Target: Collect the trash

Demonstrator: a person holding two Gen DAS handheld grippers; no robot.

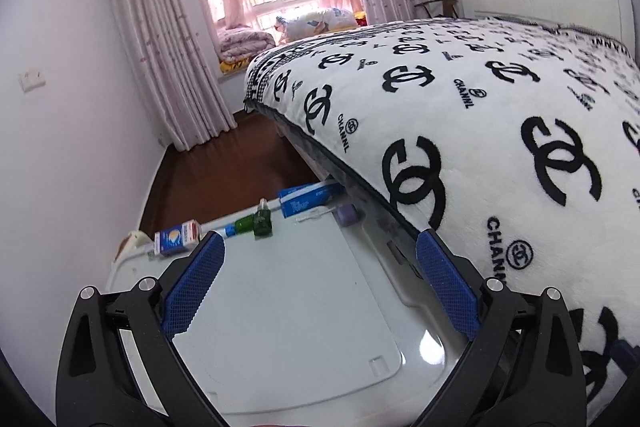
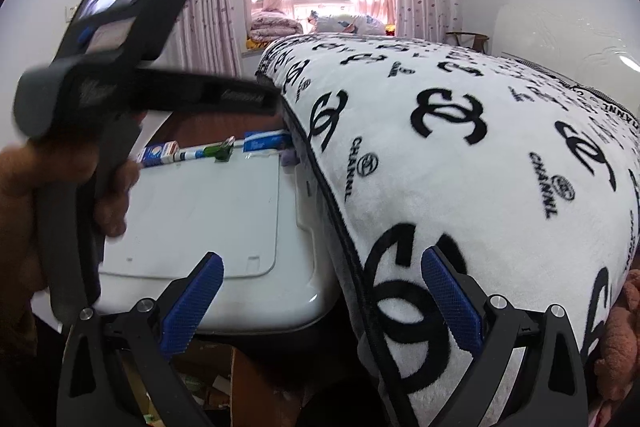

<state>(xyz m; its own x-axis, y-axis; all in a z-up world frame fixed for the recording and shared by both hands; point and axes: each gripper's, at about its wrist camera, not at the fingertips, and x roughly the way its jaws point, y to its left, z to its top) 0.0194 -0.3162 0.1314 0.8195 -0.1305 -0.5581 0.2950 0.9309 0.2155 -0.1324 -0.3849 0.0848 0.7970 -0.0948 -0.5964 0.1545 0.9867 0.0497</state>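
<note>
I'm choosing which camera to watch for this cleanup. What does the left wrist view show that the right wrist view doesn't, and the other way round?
Only the left wrist view shows a cotton swab beside the blue box.

Only the right wrist view shows the left gripper's body held in a hand, and a cardboard box below the white lid.

Both show the lid's row of small items, the green bottle, the patterned blanket, and open, empty jaws.

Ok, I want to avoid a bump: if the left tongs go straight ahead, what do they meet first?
Probably the green bottle, standing in the row of small items at the far edge of the white lid. The open left tongs hover over bare lid; depth is unclear.
</note>
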